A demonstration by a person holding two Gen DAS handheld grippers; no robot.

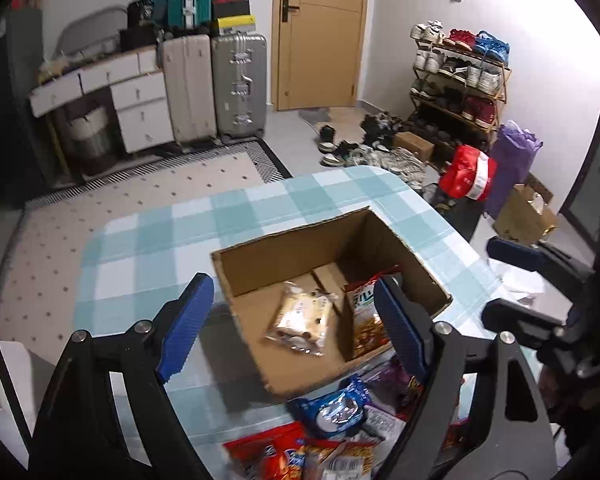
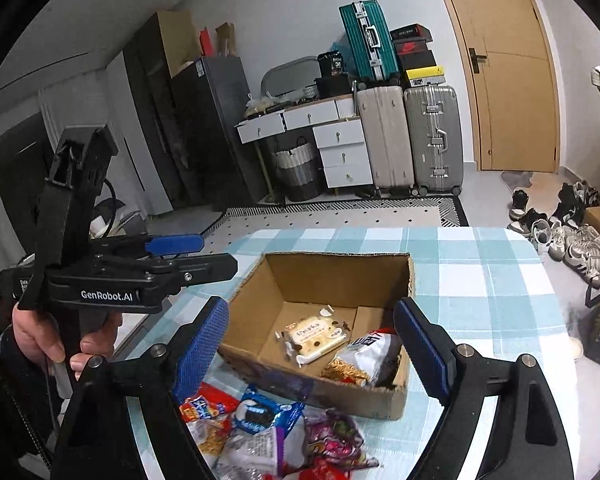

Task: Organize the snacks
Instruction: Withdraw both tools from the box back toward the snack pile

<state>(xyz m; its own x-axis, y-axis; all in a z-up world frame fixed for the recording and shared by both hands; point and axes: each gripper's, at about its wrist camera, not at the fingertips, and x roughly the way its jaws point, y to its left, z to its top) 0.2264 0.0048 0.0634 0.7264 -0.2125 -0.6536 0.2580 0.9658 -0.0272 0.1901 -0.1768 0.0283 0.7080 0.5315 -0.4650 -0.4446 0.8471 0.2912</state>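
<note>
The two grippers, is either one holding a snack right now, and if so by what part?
Nothing is held. The left gripper and right gripper both stand open and empty above the cardboard box; the snack packets lie free.

Box (image 2: 336, 280) on table (image 2: 480, 280), two snack packets (image 2: 314, 336) inside, snack pile (image 2: 268, 428) before it

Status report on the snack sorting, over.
Left gripper and right gripper open, empty. Two packets in cardboard box. Snack pile waiting in front. Nothing blocking.
</note>
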